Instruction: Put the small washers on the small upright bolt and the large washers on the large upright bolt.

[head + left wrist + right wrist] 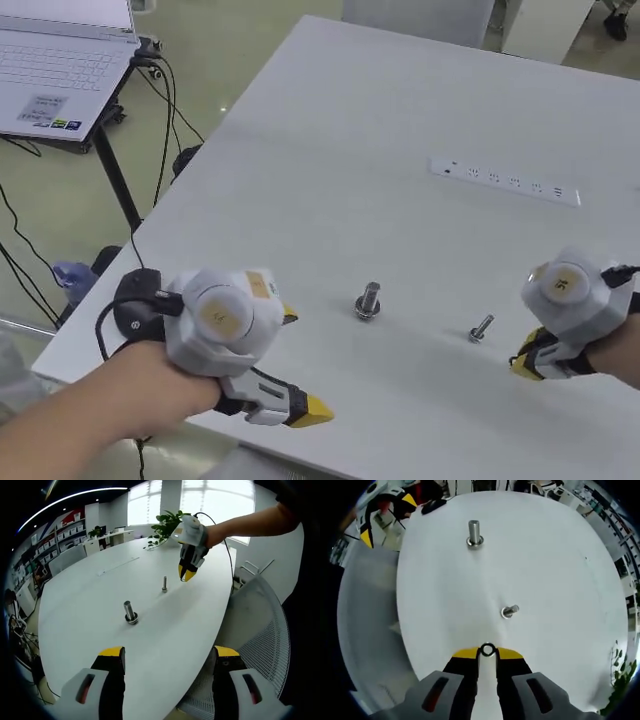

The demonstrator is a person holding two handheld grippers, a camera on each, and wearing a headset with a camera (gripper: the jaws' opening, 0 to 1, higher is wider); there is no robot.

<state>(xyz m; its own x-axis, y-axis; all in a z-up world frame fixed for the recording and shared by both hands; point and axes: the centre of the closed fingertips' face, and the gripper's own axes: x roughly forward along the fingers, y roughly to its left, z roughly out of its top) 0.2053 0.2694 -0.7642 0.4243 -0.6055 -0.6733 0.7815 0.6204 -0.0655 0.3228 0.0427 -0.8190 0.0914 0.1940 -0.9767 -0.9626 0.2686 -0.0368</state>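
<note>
The large upright bolt (368,300) (130,612) (474,532) stands mid-table with a wider metal ring at its foot. To its right, the small bolt (481,328) (164,583) (509,611) stands on the white table (380,140). My right gripper (530,362) (487,652) is shut on a small washer (487,650), pinched at the yellow tips just short of the small bolt. It also appears in the left gripper view as the right gripper (187,573), hovering beside the small bolt. My left gripper (302,362) (169,655) is open with nothing between its jaws, at the near table edge.
A white power strip (505,181) lies farther back on the table. A laptop (60,60) sits on a stand to the left, with cables hanging below. A mesh chair (257,630) stands by the table's edge.
</note>
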